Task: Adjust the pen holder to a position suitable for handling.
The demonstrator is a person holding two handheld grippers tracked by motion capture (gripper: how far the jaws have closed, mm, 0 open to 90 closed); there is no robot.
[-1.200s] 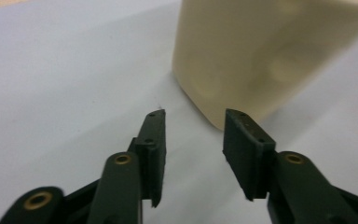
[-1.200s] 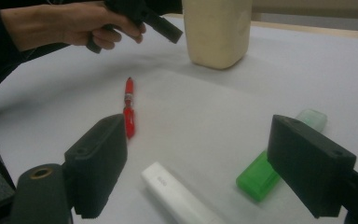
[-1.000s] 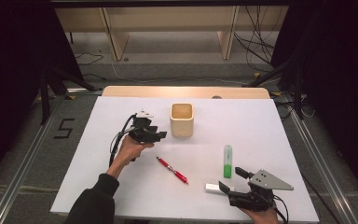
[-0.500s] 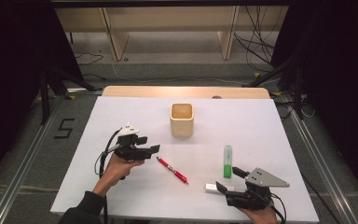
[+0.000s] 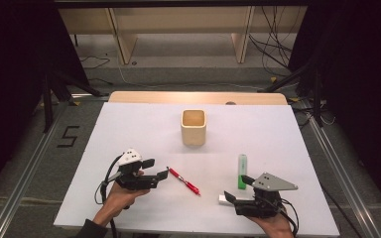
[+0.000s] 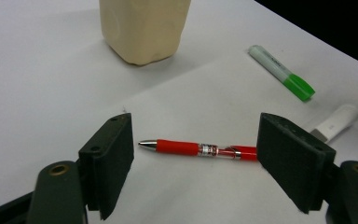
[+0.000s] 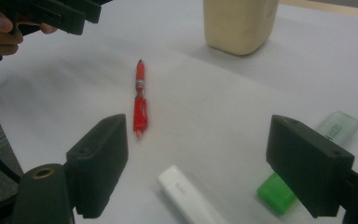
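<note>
i'm holding the left gripper (image 5: 156,168) low over the white table (image 5: 129,124), and its jaws have just been opening; they are standing wide apart with nothing pinched. the red pen (image 6: 198,148) is lying flat on the table just beyond the fingers (image 6: 109,161), its silver tip pointing toward the left one and its other end slipping behind the right one. farther out past the fingertips the beige cup (image 5: 193,127) is standing upright, and i cannot tell what is in it. i'm keeping the right gripper (image 5: 233,189) spread too, gripping nothing. between its fingers (image 7: 100,158) a white stick (image 7: 189,196) is lying, its small grey print unreadable. by the right finger a green highlighter (image 7: 303,163) is resting, its label too blurred to read.
</note>
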